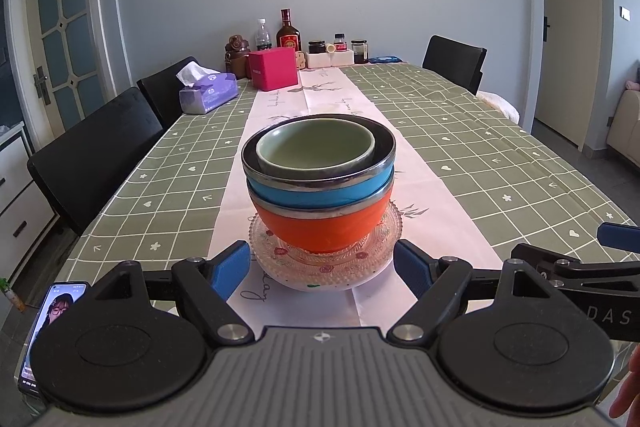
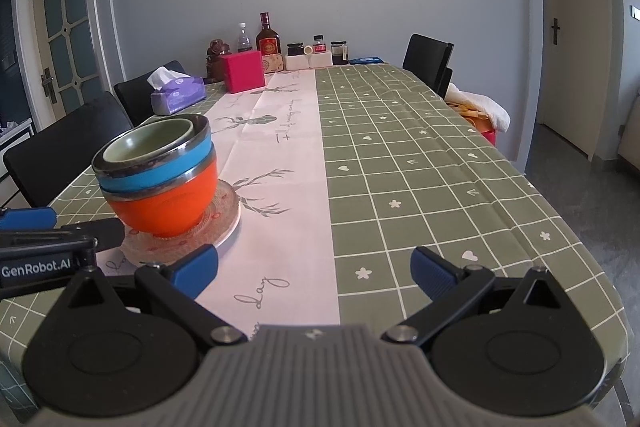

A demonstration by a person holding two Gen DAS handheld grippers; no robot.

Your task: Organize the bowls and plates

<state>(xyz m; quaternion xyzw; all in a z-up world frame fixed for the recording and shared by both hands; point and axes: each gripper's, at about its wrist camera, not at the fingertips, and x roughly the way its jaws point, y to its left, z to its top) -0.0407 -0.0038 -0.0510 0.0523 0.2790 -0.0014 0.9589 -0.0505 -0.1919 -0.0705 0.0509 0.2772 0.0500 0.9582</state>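
A stack stands on the white table runner: a green bowl nested in a blue bowl, nested in an orange bowl, on a clear glass plate over a white plate. My left gripper is open, its blue fingers either side of the plates' near edge, holding nothing. In the right wrist view the stack stands at the left, with the green bowl, the blue bowl, the orange bowl and the glass plate. My right gripper is open and empty, to the right of the stack.
The table has a green checked cloth. At the far end stand a tissue box, a pink box, bottles and jars. Black chairs line the left side, one at the far right. A phone lies at the near left.
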